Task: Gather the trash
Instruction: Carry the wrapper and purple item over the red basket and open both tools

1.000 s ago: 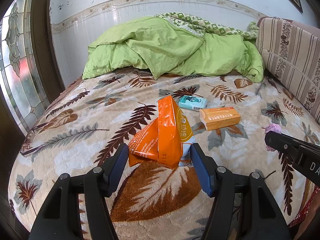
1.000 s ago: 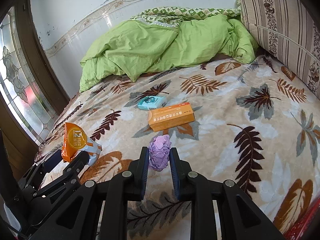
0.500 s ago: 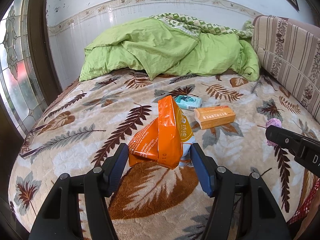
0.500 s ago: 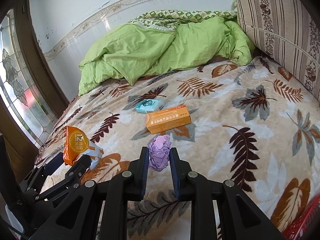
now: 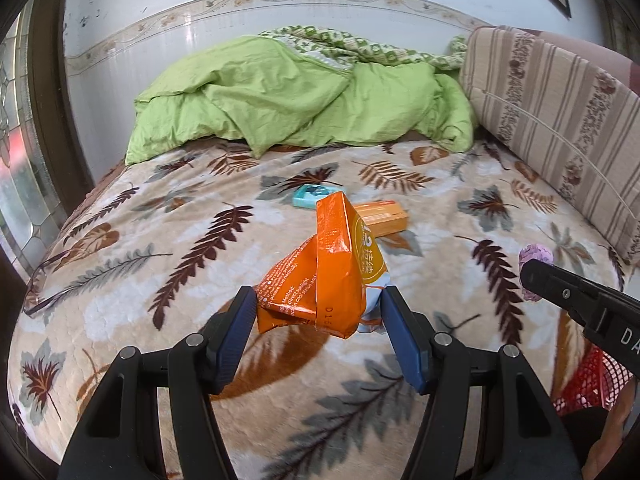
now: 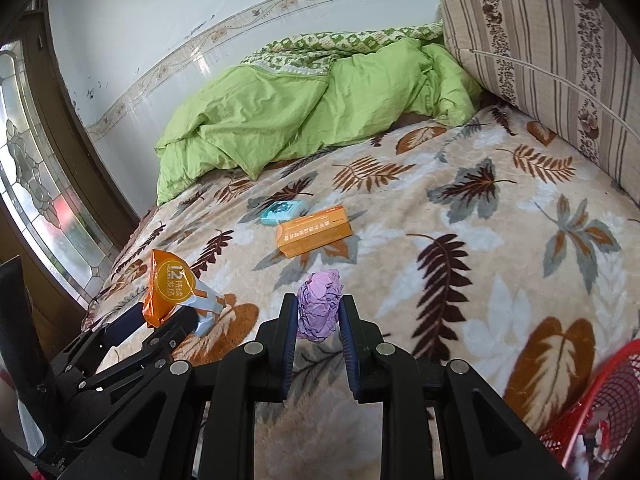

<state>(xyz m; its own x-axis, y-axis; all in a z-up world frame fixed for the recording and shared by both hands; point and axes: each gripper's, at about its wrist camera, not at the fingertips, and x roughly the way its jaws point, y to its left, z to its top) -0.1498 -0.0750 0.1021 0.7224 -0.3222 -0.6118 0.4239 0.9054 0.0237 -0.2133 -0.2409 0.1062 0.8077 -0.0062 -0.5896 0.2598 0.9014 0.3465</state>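
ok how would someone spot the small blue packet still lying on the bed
Start at the crumpled green duvet at the far end of the leaf-print blanket. Just in front of it two items lie side by side; the small blue packet is the farther, smaller one, pale turquoise beside the orange box.

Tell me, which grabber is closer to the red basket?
Right. The right gripper, holding the purple paper ball, is just left of the red basket. The left gripper, holding the orange wrapper, is farther left.

On the bed (image 6: 460, 280), the packet (image 6: 284, 211) lies just behind the box (image 6: 314, 231).
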